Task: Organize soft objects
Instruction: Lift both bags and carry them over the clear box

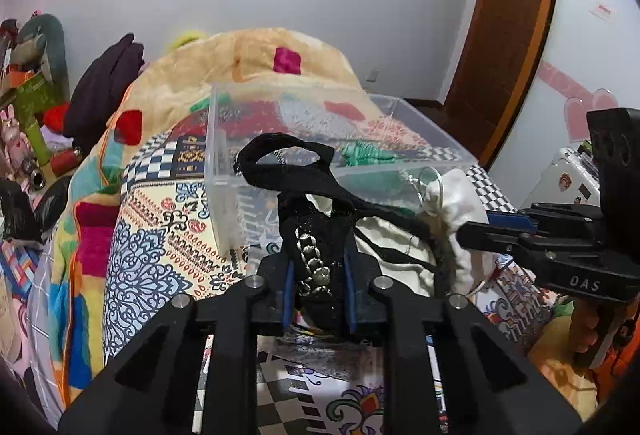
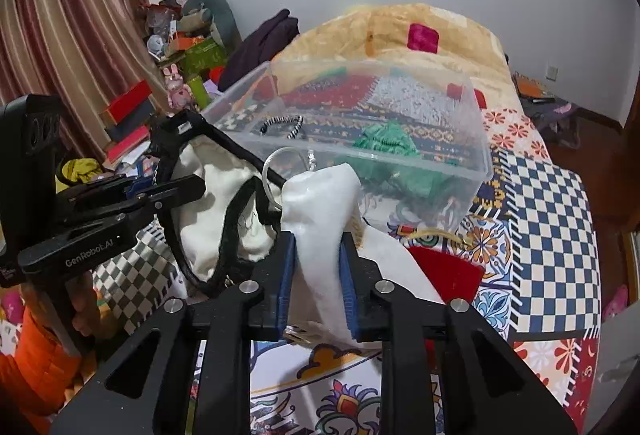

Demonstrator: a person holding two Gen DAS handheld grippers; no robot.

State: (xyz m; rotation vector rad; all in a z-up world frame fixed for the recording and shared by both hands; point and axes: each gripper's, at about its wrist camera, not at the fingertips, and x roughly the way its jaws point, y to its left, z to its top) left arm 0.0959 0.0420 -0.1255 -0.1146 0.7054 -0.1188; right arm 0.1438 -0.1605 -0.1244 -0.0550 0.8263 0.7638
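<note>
A soft white bra with black trim and black straps (image 1: 400,247) hangs between my two grippers above the patterned bedspread. My left gripper (image 1: 318,271) is shut on its black end with a silver chain (image 1: 314,259). My right gripper (image 2: 316,271) is shut on its white cup (image 2: 320,203); this gripper also shows at the right of the left wrist view (image 1: 476,231). Just behind stands a clear plastic bin (image 1: 224,163), also in the right wrist view (image 2: 476,123), holding a green knitted item (image 2: 384,143) and a black-and-white striped band (image 2: 280,123).
The bed carries a patterned quilt (image 2: 552,195) and a plush orange blanket (image 1: 248,55) behind the bin. A dark garment (image 1: 108,83) lies at the far left. Cluttered boxes and toys (image 2: 180,59) stand by the curtain. A red cloth (image 2: 444,267) lies on the quilt.
</note>
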